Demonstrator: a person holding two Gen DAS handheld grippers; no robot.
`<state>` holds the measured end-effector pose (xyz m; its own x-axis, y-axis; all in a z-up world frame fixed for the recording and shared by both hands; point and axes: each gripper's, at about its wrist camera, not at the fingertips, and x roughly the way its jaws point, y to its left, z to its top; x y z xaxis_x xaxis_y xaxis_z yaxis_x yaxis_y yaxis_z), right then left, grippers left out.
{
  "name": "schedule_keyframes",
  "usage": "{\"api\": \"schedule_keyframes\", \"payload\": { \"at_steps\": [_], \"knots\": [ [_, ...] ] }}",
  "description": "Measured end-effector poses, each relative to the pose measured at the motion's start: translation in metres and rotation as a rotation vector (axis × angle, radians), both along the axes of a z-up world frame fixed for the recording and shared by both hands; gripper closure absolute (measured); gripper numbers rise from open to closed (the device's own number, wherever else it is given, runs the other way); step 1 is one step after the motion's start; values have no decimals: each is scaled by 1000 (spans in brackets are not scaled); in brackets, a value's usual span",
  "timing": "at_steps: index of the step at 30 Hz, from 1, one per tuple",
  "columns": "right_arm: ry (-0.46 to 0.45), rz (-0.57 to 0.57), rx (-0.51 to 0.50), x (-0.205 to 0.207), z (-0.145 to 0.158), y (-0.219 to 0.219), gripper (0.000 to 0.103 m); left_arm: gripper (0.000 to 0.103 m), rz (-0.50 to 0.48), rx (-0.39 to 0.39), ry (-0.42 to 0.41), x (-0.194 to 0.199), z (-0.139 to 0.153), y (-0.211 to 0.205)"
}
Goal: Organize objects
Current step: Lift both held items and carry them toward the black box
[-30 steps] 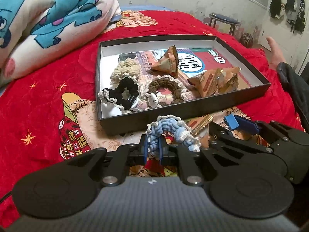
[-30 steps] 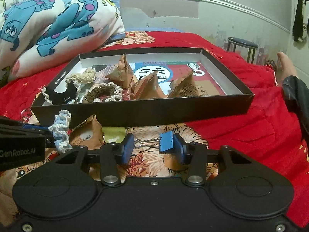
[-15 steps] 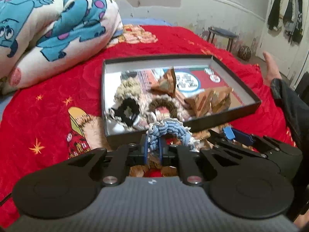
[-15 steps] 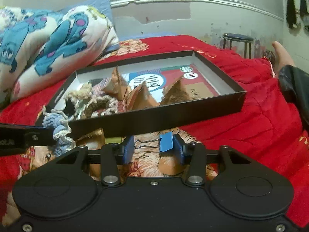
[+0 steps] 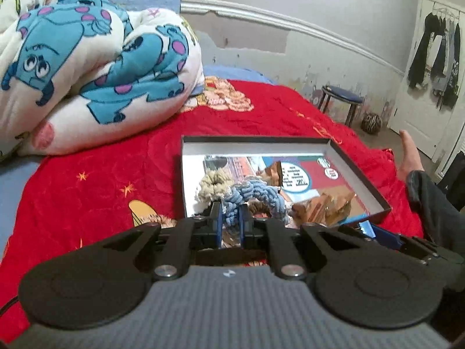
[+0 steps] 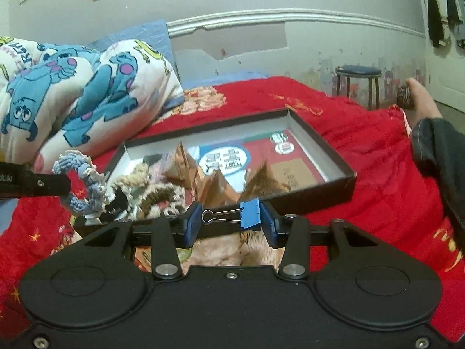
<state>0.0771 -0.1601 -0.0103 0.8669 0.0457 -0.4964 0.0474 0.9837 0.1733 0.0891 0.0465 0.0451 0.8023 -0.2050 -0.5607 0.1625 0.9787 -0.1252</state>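
Blue-and-white knitted scrunchie (image 5: 253,192) is pinched in the left gripper (image 5: 231,226), jaws nearly together on one side of the loop; the rest hangs free, in the air near the box's near-left corner. Blue binder clip (image 6: 250,214) sits crosswise in the right gripper (image 6: 231,226), jaws partly open to its length: the right pad bears on the clip body and the wire handle reaches toward the left pad, just short of the box's near wall.

Risks, as judgement:
- Clip is held end to end, on the body and a thin wire loop. The loop can fold or skid on the pad; the clip would then twist out and drop onto the red bedspread (image 5: 96,180) short of the box (image 6: 347,171).
- Scrunchie is soft and held by one strand only. A quick swing could drag its free loop across the box wall or snag the items inside.
- Grippers are close side by side; the left one's tip (image 6: 62,184) shows beside the box in the right view. Both going in together could collide.

Surroundings: the box's left half is crowded with a beige scrunchie (image 5: 213,184), a brown one (image 6: 159,196) and a black one, partly hidden. Folded brown paper packets (image 6: 215,186) stand up in the middle, right in the clip's path. The far-right corner floor looks bare. A cartoon quilt (image 5: 87,67) lies beyond the far-left corner; a person's foot (image 6: 421,99) and dark trouser leg lie off the right edge of the bed.
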Motion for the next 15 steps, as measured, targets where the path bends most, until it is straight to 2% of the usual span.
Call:
{"api": "schedule_keyframes", "payload": {
  "at_steps": [3,7,15],
  "knots": [
    [-21,8,16,-2,13,0,61,89,5,-2,-16,-1,4,3],
    [-15,19,124,-1,28,-7,61,89,30,-14,-21,2,6,9],
    [-54,36,124,-1,62,-2,61,89,58,-5,-28,9,5,18]
  ]
}}
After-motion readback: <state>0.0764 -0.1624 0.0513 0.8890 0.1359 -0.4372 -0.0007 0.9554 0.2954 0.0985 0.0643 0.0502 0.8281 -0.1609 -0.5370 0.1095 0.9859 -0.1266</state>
